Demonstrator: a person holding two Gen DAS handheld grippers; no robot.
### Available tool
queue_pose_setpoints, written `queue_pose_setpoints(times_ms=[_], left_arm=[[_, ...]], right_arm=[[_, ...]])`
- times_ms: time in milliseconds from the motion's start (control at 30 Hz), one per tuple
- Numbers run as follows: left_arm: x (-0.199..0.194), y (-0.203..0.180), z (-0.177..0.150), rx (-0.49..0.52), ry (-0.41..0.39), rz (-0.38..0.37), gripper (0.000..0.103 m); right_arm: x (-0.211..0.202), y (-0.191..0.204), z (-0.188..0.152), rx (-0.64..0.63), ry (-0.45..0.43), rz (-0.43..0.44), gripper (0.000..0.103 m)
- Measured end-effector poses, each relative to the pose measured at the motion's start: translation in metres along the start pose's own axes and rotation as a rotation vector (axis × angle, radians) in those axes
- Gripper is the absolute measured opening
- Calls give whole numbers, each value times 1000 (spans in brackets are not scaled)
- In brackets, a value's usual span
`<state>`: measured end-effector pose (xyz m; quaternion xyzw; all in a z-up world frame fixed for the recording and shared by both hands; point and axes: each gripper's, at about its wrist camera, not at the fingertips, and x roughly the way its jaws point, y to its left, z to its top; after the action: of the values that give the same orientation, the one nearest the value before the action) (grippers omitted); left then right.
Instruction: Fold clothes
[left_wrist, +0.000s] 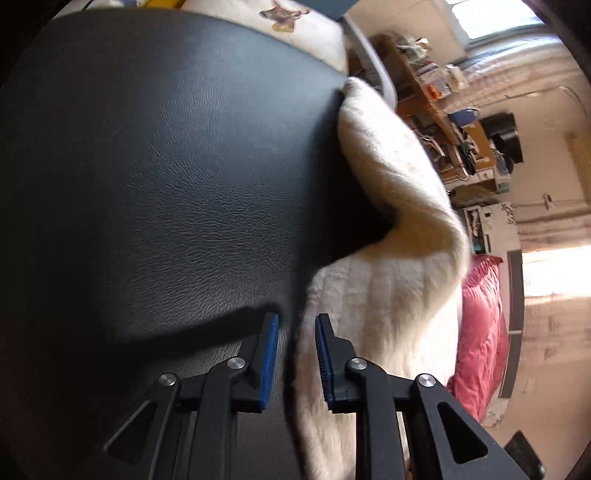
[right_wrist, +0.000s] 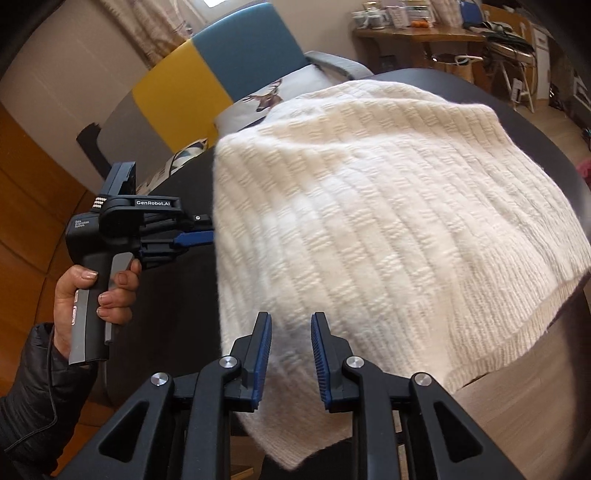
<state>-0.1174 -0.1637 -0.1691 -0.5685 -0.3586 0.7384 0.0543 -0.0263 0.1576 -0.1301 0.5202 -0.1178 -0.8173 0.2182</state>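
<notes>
A cream knitted sweater (right_wrist: 388, 221) is lying spread over a black, leather-textured table (left_wrist: 166, 166), its ribbed hem (right_wrist: 517, 332) hanging past the near edge on the right side of the right wrist view. The right gripper (right_wrist: 290, 350) is hovering at the garment's near edge with its blue-padded jaws standing apart, fabric showing in the gap but not pinched. The left gripper (left_wrist: 297, 350) is sitting at the sweater's side edge, jaws likewise parted, a strip of knit lying between them; whether the pads are touching it cannot be told. In the right wrist view a hand (right_wrist: 96, 295) in a dark padded sleeve (right_wrist: 33, 398) is holding that left tool level with the cloth's left border. In the left wrist view the far part of the sweater is rising in a doubled-over lobe. The garment is running away from both claws, with the left one nearer its side seam, so any fold across would seem to turn on that edge
</notes>
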Motion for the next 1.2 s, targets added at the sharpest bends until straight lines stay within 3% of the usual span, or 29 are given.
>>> queue_pose_setpoints(times_ms=[133, 200, 233, 267, 367, 400, 500, 600, 733, 900, 1000, 1100, 1200], left_arm=[[15, 1, 10, -72, 23, -94, 33], [21, -1, 13, -101, 34, -152, 51], [23, -2, 13, -116, 30, -178, 51], [26, -4, 14, -128, 33, -207, 49], [35, -15, 13, -91, 48, -196, 13], [37, -19, 11, -69, 45, -182, 8], [25, -26, 11, -49, -7, -165, 6], [-9, -28, 17, -51, -121, -180, 5], [-71, -35, 27, -26, -283, -206, 5], [-138, -48, 23, 75, -434, -152, 5], [-162, -48, 11, 129, -475, -92, 5], [-168, -32, -5, 189, -452, 48, 5], [-161, 7, -28, 144, -366, 53, 5]], right_arm=[[5, -8, 4, 27, 0, -20, 22], [8, -12, 7, 38, 0, -29, 22], [9, -14, 10, 43, -6, -41, 22], [11, -16, 12, 48, -11, -54, 22], [11, -22, 19, 52, -34, -109, 22], [10, -25, 20, 48, -45, -134, 22], [0, -36, 24, 34, -79, -225, 22], [-5, -48, 34, 45, -102, -294, 22], [9, -67, 38, 101, -21, -349, 22], [19, -48, 24, 48, 15, -297, 22], [26, -37, 16, 16, 36, -266, 22], [33, -25, 8, -16, 57, -235, 22], [38, -14, 0, -45, 77, -203, 22]])
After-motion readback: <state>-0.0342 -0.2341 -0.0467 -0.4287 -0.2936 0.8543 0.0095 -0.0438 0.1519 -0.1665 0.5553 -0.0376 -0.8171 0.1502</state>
